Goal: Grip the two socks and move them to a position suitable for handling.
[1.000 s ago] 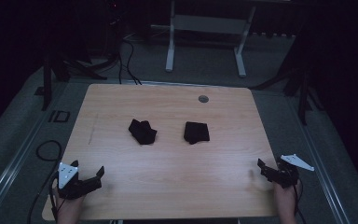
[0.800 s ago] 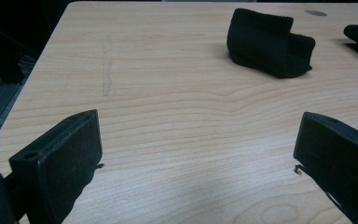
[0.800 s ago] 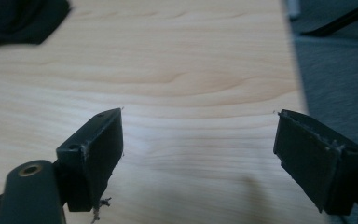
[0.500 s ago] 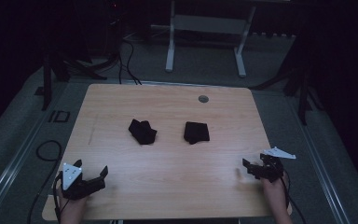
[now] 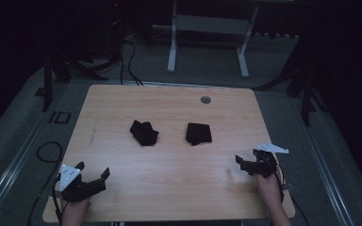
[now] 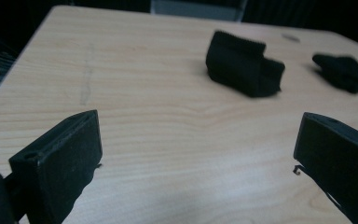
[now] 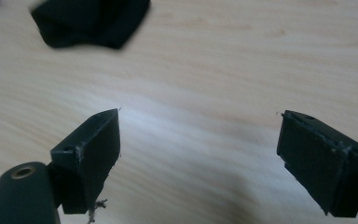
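The right gripper has come in from the table's right edge since a second ago and now sits over the wood at about 4 o'clock, tilted toward the middle. The left gripper has barely shifted and hangs over the corner at 7 o'clock.

Both sets of jaws stand wide apart with nothing between them; in each gripper view bare wood shows through the gap.

Two dark cloths lie near the table's centre, well apart from each other and from both grippers. The left cloth is crumpled, at about 11 o'clock from centre. The right cloth is flatter and squarer, at about 1 o'clock. In the right gripper view it lies ahead of the jaws, toward 11 o'clock.

A small grey disc sits in the tabletop near the far edge, at 12 o'clock.
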